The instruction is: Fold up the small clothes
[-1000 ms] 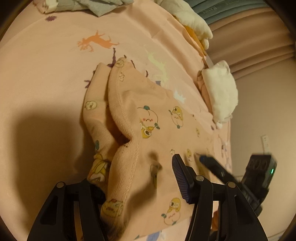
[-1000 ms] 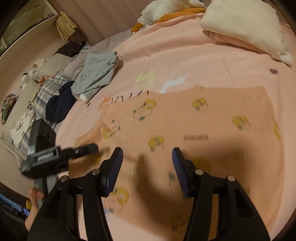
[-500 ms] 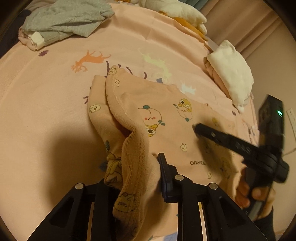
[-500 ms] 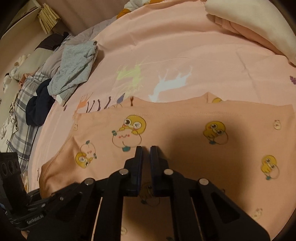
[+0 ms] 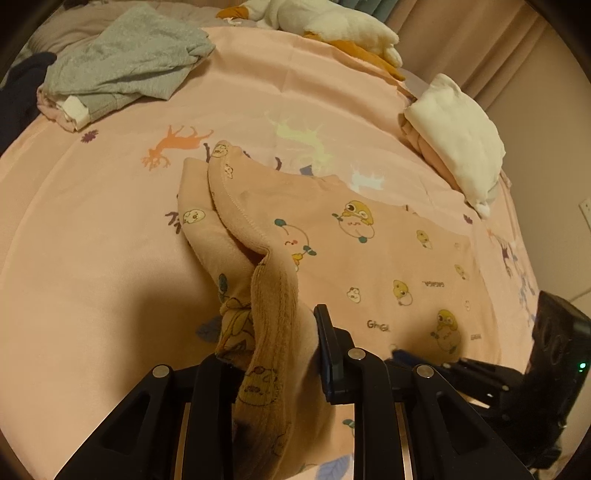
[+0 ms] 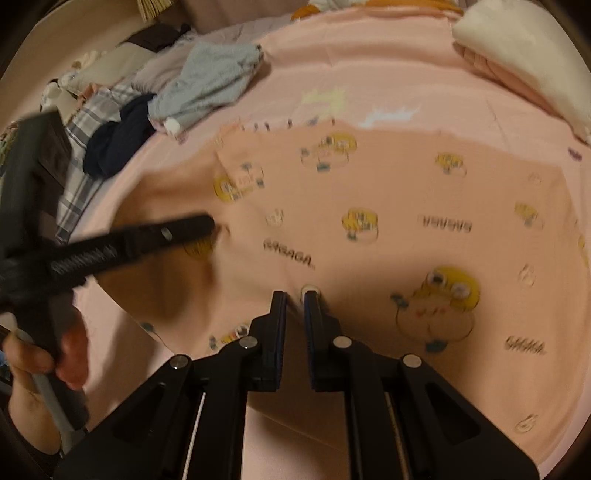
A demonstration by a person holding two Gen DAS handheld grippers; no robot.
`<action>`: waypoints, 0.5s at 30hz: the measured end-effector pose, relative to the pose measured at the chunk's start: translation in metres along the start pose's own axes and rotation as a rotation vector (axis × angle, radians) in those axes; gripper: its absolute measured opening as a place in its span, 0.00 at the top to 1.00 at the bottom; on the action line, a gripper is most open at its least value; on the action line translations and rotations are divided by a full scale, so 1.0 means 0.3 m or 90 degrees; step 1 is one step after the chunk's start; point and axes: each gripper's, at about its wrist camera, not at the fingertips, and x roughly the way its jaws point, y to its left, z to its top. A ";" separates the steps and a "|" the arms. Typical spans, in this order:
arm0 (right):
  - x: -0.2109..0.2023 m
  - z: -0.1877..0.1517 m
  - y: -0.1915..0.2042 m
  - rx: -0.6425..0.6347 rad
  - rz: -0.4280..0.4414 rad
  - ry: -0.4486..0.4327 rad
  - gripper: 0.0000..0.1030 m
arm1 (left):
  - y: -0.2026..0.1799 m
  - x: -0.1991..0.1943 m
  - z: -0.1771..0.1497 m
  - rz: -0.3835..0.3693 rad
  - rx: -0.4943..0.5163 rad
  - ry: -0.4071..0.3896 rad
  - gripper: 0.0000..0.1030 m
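Peach cartoon-print garment (image 5: 369,266) is lying spread on the pink bedsheet (image 5: 92,258). Left gripper (image 5: 273,343), its jaws just closed, is pinching the bunched near-left edge; right gripper (image 6: 294,295) is nipping its near fabric, jaws almost together.

Pink bed sheet (image 5: 110,229) printed with deer, crumpled grey garment (image 5: 125,62), folded white cloth (image 5: 458,133), white plush toy (image 5: 332,26), beige curtain (image 5: 461,40)
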 end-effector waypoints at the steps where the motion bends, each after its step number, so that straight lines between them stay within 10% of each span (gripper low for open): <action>1: -0.002 0.001 -0.001 0.002 0.001 -0.001 0.90 | -0.005 -0.005 -0.002 0.003 0.004 -0.002 0.81; 15: -0.117 0.005 -0.121 0.112 0.080 -0.065 0.87 | -0.192 -0.072 0.011 0.035 0.097 -0.048 0.86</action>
